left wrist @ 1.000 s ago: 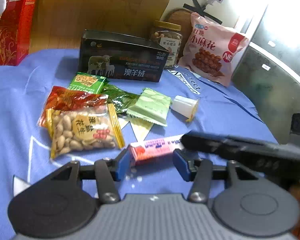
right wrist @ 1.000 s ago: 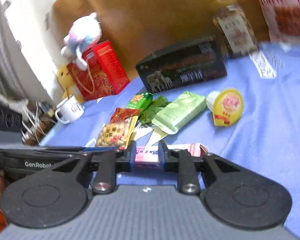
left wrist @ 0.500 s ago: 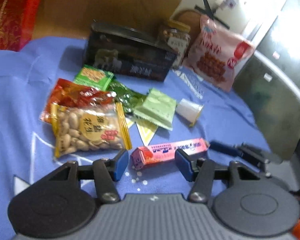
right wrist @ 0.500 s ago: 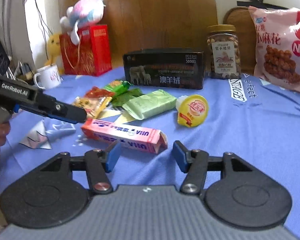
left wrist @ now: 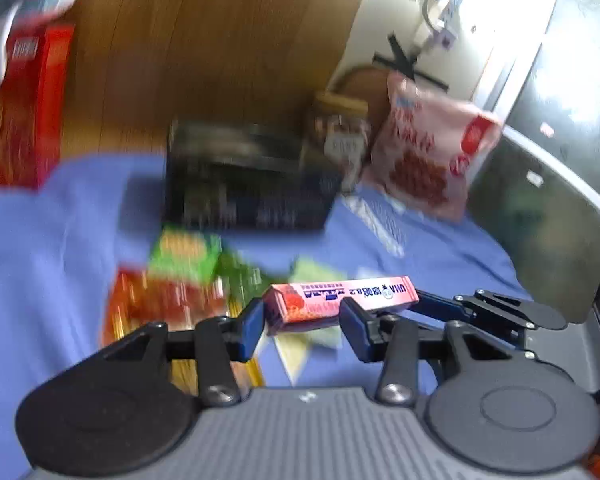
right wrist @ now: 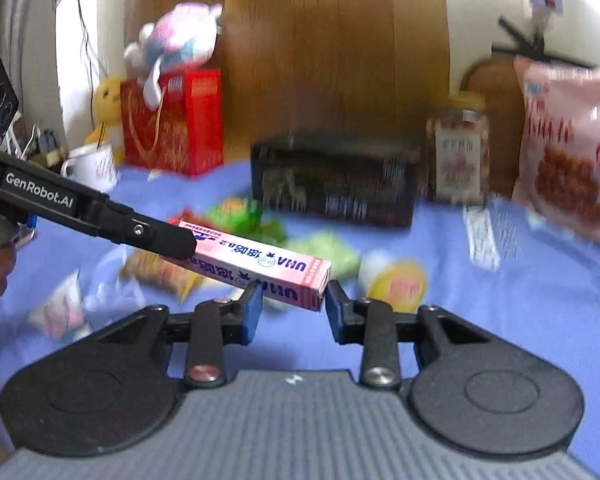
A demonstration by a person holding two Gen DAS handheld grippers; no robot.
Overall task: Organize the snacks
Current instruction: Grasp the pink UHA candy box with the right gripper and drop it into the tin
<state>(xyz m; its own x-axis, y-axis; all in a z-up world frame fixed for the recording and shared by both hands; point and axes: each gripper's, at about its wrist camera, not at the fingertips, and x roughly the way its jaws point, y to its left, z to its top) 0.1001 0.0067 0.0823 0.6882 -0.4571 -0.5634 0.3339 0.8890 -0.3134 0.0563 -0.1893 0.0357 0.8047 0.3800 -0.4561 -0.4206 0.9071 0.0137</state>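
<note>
A long pink candy box [left wrist: 336, 300] hangs just above the blue cloth, held at both ends. My left gripper [left wrist: 300, 320] has its jaws closing, both pads pressed on the box's left end. In the right wrist view the box [right wrist: 260, 260] slants from upper left to lower right, and the left gripper [right wrist: 184, 246] clamps its far end. My right gripper [right wrist: 292, 304] is also closing, and its pads touch the near end of the box. The right gripper [left wrist: 420, 300] shows from the side in the left wrist view. Both views are blurred by motion.
Loose snack packets lie under the box: a peanut bag [right wrist: 160, 272], green packets [right wrist: 244, 212], a jelly cup [right wrist: 396, 284]. Behind stand a black box [right wrist: 332, 180], a nut jar [right wrist: 458, 148] and a big pink bag [right wrist: 568, 152]. A red gift bag [right wrist: 172, 128] and mug [right wrist: 96, 164] stand left.
Half a second ago the box lay on the cloth with the right jaws wide apart. Now the left jaws have narrowed onto it, it is off the cloth, and the right jaws have closed in.
</note>
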